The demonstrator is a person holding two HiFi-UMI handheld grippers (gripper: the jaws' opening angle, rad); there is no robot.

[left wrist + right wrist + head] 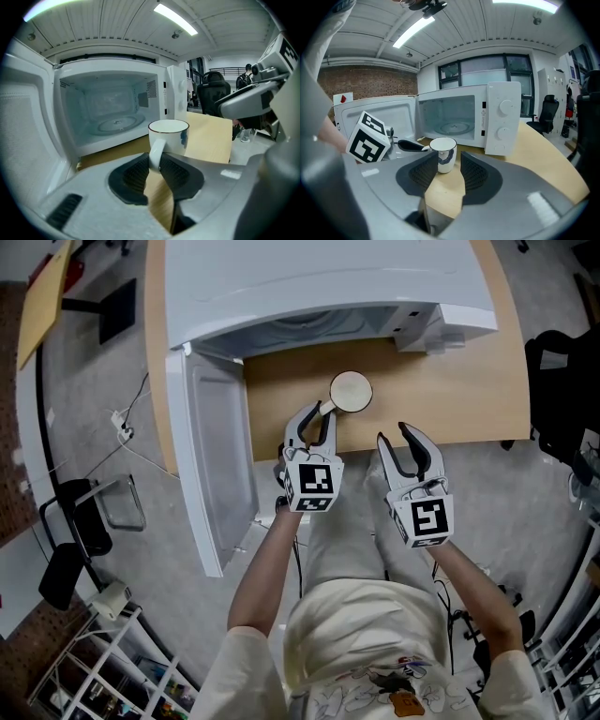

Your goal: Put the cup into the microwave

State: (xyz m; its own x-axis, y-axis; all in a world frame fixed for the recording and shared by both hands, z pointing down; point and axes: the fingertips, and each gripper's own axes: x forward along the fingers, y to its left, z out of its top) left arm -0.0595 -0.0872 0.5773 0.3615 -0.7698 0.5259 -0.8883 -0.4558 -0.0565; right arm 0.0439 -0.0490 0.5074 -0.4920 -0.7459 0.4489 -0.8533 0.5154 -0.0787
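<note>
A white cup (351, 391) with a dark rim stands on the wooden table (459, 381) in front of the open white microwave (328, 277). My left gripper (316, 418) is shut on the cup's handle (154, 157); in the left gripper view both pads press on its sides. My right gripper (400, 442) hovers open near the table's front edge, to the right of the cup, with nothing between its jaws. In the right gripper view the cup (443, 153) stands just beyond the right gripper (450, 168). The microwave's cavity (112, 117) and its glass turntable (115, 124) lie straight behind the cup.
The microwave door (220, 465) hangs open to the left, out past the table's edge. The control panel (501, 117) is on the microwave's right side. Black office chairs (562, 381) stand right of the table; a shelf (94, 652) stands at lower left.
</note>
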